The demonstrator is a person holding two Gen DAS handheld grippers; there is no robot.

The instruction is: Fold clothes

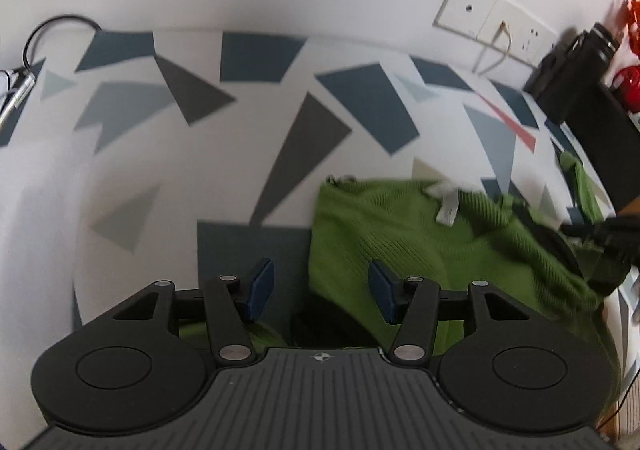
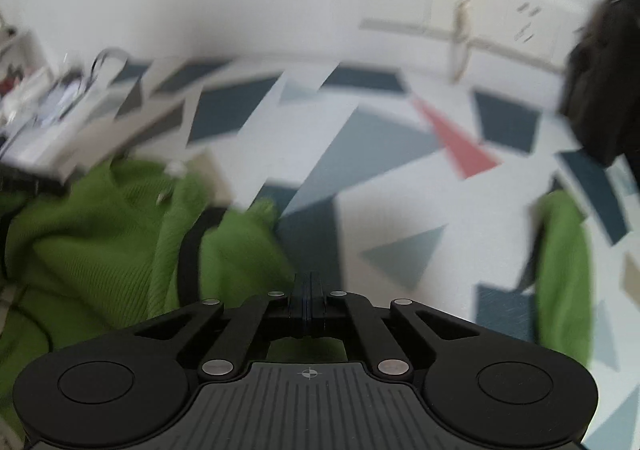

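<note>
A green ribbed knit garment [image 1: 400, 242] lies crumpled on a cloth patterned with grey, blue and red shapes [image 1: 240, 129]. A white label [image 1: 448, 205] shows near its top edge. My left gripper [image 1: 320, 282] hovers over the garment's left edge, open, with nothing between its blue pads. The right gripper [image 1: 612, 246] shows as a dark blurred shape at the garment's right side. In the right wrist view the right gripper [image 2: 310, 286] is shut, its pads pressed together with no cloth seen between them. The garment [image 2: 100, 242] bunches to its left, and a separate green part [image 2: 568, 270] lies to its right.
A white wall socket panel [image 1: 492, 21] with a cord sits on the wall behind. A black bag with a bottle [image 1: 572, 65] and red objects [image 1: 628, 81] stand at the back right. A black cable loop [image 1: 60, 21] lies at the back left.
</note>
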